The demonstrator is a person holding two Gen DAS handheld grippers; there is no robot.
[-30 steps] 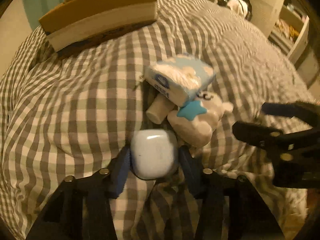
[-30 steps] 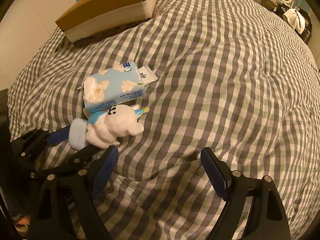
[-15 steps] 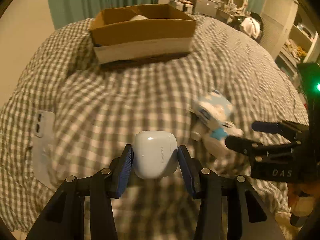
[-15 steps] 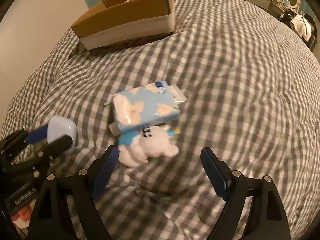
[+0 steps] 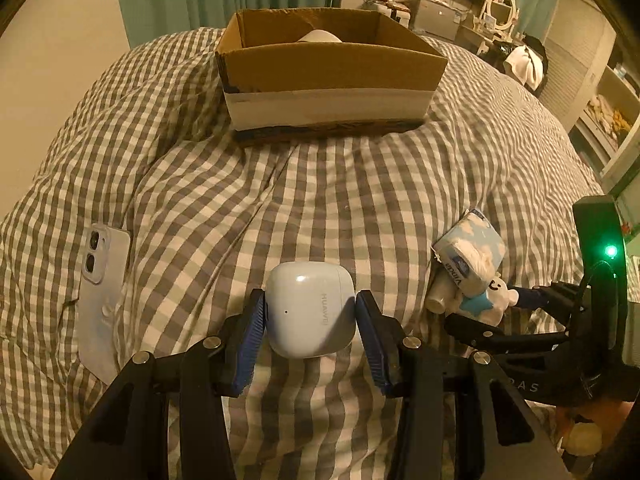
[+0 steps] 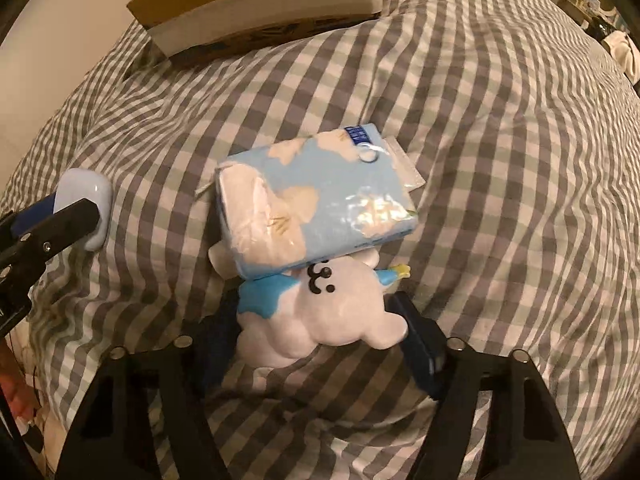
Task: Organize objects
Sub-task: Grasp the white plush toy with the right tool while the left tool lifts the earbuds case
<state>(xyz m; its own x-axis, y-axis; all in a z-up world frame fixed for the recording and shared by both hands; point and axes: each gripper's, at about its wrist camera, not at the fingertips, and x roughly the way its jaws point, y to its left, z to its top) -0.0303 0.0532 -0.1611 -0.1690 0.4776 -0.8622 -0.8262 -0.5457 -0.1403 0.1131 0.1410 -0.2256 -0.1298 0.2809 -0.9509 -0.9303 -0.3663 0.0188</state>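
White earbud case [image 5: 310,308] sits clamped in the left gripper [image 5: 310,334] above the bed [image 5: 320,192]; right gripper [image 6: 316,348] straddles the plush toy [image 6: 320,320], whether squeezing it I cannot tell.

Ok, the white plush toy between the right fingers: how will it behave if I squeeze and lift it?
The plush toy looks soft, so it will probably squash between the right gripper fingers rather than resist. It likely weighs little. The tissue pack overlaps its head, so lifting may tip or drag that pack across the checked duvet.
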